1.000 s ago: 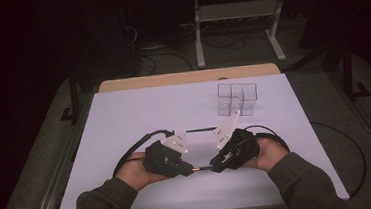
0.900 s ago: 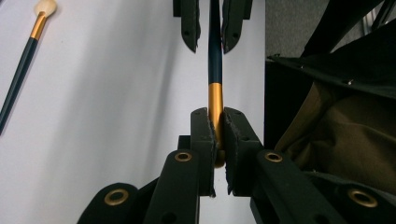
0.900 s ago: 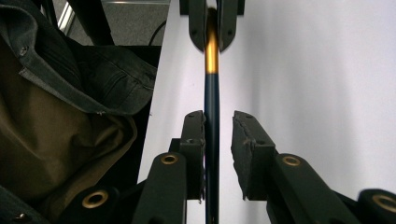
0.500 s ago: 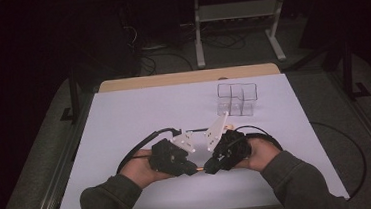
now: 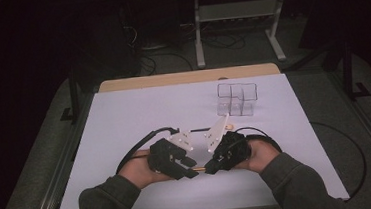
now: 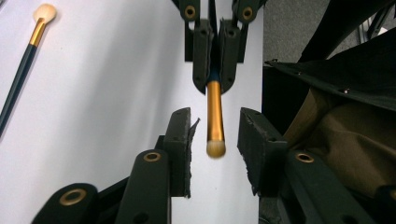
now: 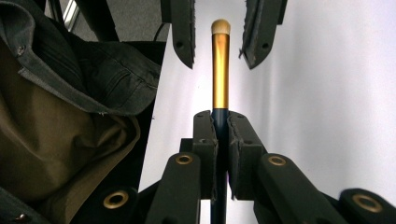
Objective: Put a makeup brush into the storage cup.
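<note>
Handover of a makeup brush between two hand-held grippers, seen above a white table (image 5: pixel 124 119). The right gripper (image 7: pixel 222 122) is clenched on the dark handle of the brush (image 7: pixel 220 70), just below its gold ferrule; the bristle tip points at the left gripper (image 6: pixel 214 122), whose jaws have just been opening and now stand apart on either side of the ferrule, pads clear of it. The brush is thus carried by the right gripper alone, held level above the table's near edge, between the two hands (image 5: pixel 143 170).

From the left gripper view, a second brush (image 6: pixel 23 70) lies flat on the table, well apart from the held one. A clear compartment organiser (image 5: pixel 237 99) stands farther back on the table, beyond the right gripper.

To finish the transfer well, the judgement is as follows: the left gripper should draw straight back along the brush's axis, so that neither pad brushes the ferrule or bristles and tilts the tool. The right gripper's clench should remain firm and unmoved until the left is fully clear. Only then should the brush be swung toward the organiser, bristle end kept uppermost.
</note>
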### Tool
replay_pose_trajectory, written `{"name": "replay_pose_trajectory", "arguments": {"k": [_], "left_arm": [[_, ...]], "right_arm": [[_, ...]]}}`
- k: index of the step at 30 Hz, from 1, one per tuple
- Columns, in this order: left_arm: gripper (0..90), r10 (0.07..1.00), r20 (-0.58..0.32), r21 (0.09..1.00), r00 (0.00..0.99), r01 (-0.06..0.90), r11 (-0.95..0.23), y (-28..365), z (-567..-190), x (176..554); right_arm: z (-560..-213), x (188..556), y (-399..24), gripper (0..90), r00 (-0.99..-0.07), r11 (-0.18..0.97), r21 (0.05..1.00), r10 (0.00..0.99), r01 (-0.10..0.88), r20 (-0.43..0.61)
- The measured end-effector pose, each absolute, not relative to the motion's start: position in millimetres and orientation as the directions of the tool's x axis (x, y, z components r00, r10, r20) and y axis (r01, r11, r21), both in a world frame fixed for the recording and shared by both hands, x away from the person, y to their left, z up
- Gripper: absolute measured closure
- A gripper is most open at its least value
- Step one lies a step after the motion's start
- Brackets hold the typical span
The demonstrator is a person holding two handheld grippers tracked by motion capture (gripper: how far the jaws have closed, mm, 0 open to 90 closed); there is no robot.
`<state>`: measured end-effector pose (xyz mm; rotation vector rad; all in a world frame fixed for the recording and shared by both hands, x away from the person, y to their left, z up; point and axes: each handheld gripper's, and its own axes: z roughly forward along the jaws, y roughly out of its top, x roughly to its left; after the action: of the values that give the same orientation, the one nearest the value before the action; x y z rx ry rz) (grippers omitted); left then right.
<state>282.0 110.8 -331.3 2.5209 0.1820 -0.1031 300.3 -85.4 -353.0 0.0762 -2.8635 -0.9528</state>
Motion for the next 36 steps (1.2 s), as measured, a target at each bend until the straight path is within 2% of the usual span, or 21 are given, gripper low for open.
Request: {"name": "replay_pose_trajectory", "arguments": {"k": [10,17,26,30,36], "left_arm": [[63.5,0.106,-0.121,0.582,0.987,0.157,-0.798,116,-335,281],[81.6,0.083,-0.115,0.580,0.990,0.135,-0.803,114,-333,281],[83.3,0.080,-0.098,0.531,0.992,0.120,-0.839,108,-333,279],[83.4,0.076,-0.075,0.511,0.994,0.104,-0.853,106,-332,279],[83.5,0.068,-0.069,0.520,0.995,0.094,-0.849,103,-331,280]], "right_arm": [[-359,301,-91,82.1,-0.990,0.770,0.638,-0.081,0.012,0.116],[-362,299,-89,82.1,-0.990,0.757,0.653,-0.080,0.017,0.118],[-364,298,-85,81.3,-0.989,0.776,0.631,-0.090,0.004,0.117],[-360,298,-83,75.7,-0.992,0.790,0.613,-0.073,0.003,0.100],[-358,297,-76,78.9,-0.991,0.818,0.576,-0.076,0.001,0.110]]}}
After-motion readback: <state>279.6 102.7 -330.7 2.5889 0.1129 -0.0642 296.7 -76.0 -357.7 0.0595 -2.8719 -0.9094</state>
